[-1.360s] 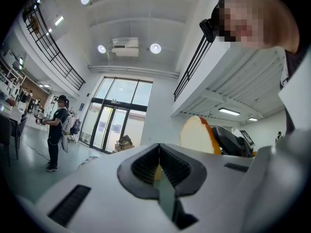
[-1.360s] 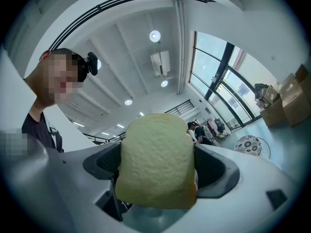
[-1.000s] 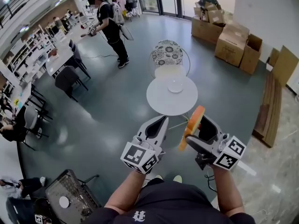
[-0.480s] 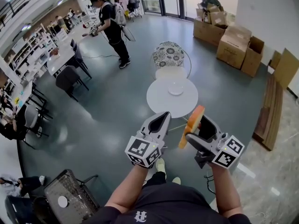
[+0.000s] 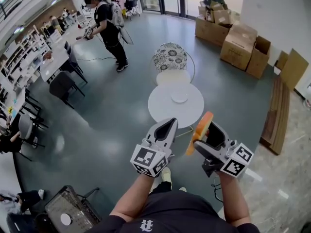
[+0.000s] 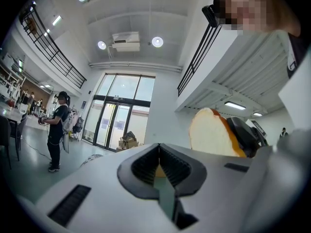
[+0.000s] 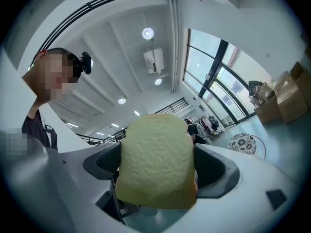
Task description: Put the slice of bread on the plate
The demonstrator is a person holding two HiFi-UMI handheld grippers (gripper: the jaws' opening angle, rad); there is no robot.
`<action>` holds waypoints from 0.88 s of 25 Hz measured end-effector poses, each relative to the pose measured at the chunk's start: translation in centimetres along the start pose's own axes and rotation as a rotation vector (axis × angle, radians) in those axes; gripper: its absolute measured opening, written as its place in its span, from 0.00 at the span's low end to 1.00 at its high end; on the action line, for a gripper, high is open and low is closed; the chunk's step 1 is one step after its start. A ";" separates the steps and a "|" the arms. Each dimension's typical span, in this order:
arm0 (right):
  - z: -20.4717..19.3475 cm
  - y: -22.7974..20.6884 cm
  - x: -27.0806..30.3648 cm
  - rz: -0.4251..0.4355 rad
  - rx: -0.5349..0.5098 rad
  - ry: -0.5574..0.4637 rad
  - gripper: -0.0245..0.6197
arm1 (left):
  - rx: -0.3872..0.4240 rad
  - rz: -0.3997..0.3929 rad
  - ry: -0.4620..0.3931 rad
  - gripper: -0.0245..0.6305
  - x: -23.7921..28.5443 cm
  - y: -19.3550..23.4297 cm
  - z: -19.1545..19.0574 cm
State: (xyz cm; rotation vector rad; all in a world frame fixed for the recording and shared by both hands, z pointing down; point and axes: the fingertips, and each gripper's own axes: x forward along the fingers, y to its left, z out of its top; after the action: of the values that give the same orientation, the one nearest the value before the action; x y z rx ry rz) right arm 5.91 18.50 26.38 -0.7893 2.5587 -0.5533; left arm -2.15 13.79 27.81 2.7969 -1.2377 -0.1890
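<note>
Grey floor spreads below me, with the round white table and its plate ahead, well apart from both claws. My left gripper hangs closed and empty, not needed for this, I judge. My right gripper clamps the slice of bread on edge by its flat faces, ready to carry to that plate.

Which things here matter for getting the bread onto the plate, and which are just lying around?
Job: slice of bread, held in the right gripper; plate on the round white table.
Lying about: cardboard boxes, patterned chair, wooden boards, standing person.
</note>
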 end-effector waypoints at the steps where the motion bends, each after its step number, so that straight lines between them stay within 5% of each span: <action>1: -0.1 -0.6 0.8 -0.004 0.001 0.001 0.77 | -0.004 -0.004 0.001 0.05 0.5 0.9 -0.1; 22: 1.0 -11.3 15.3 -0.114 -0.011 -0.028 0.77 | -0.031 -0.094 0.010 0.05 10.2 17.0 0.0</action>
State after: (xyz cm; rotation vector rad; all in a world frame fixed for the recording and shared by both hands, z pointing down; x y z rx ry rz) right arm -0.27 0.53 27.01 -0.9449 2.5052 -0.5599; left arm -7.76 -5.21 29.01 2.8274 -1.0930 -0.1979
